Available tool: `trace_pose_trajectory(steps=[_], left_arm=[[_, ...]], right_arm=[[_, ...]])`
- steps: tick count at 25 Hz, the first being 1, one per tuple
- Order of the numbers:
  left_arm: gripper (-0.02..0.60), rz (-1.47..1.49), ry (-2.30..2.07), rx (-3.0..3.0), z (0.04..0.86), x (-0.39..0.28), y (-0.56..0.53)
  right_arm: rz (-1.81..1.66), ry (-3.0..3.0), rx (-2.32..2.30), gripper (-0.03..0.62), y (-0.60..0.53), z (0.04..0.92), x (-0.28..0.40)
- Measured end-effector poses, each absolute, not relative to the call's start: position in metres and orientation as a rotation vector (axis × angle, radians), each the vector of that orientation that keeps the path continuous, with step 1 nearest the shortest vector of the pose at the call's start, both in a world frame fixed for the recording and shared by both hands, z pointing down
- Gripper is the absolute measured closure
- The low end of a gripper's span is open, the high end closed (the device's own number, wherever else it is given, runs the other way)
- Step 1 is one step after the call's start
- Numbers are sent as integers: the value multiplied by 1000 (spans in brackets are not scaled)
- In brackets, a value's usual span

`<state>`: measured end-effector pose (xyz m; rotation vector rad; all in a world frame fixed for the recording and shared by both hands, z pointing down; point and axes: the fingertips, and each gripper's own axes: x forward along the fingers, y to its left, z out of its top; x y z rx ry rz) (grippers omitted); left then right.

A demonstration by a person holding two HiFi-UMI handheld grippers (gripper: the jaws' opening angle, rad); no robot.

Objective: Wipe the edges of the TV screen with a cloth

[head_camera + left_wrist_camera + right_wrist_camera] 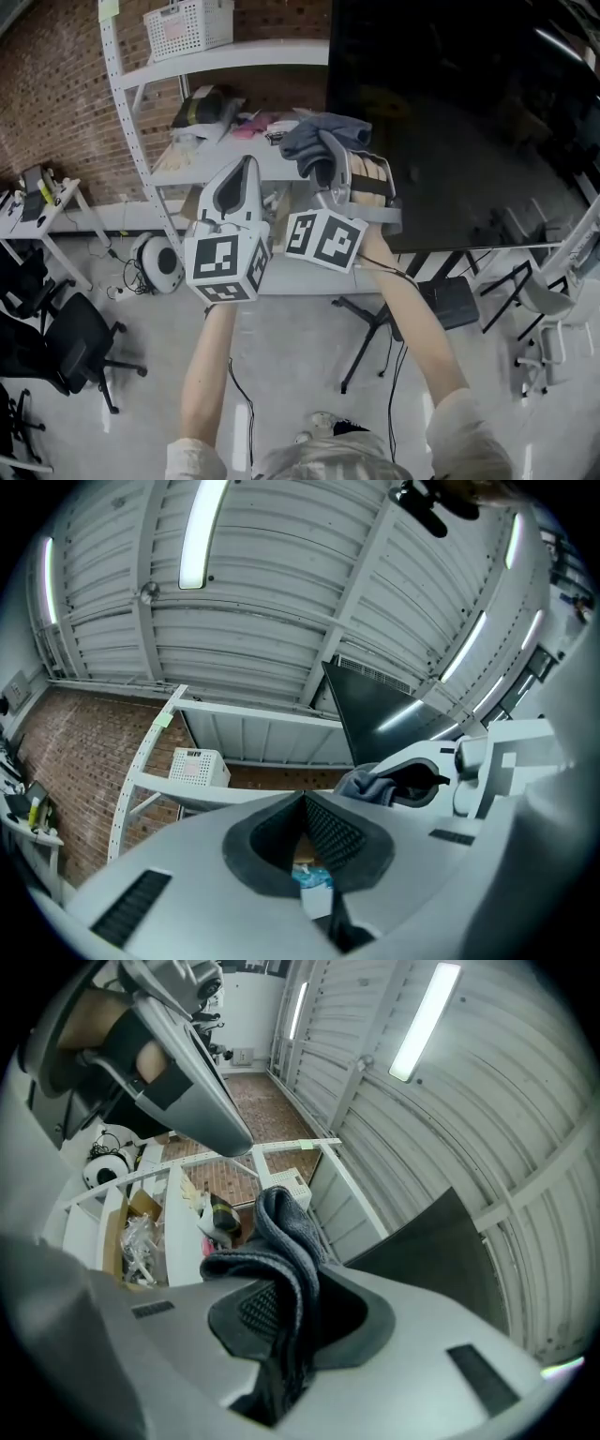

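Right tongs point(330, 161) are clamped on the grey cloth point(323, 134), at upper centre of the frame just beside the upright left edge of the TV screen point(450, 122) (contact unclear), while the left tongs point(247, 169), closed on nothing, hang further left.

both arms reach out in front, side by side. the left arm point(208, 366) holds the left gripper point(303, 801) with its tip pointing up, its jaws pressed together with nothing between them. the right arm point(412, 328) holds the right gripper point(298, 1290) just beside it, its jaws squeezed on a cloth point(281, 1232).
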<state>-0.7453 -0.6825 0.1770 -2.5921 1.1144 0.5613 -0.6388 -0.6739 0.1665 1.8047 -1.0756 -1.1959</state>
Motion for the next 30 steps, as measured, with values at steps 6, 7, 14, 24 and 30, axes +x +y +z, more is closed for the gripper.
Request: trace_pose_trajectory(steps=[6,7,14,24,30], left_arm=[[568,527,1148,-2665,234,-749,-695],[568,521,1156,-2678,244,-750,-696],[568,463,1230,-2747,310,-750,-699],[568,318,1329,-2828,388,-755,-696],[568,208,1363,-2823,411,-766,-692]], right_arm=[[-1107,-1188,1800,531,-679,237,-640],[-1086,-1216,1797,531,-679,251,-640],[-940,-1309,1756,531,-683,348,-633],[-665,-1515,1747,531,-689,448,-629],[-428,-1663,1790,531,-690,494,-628]])
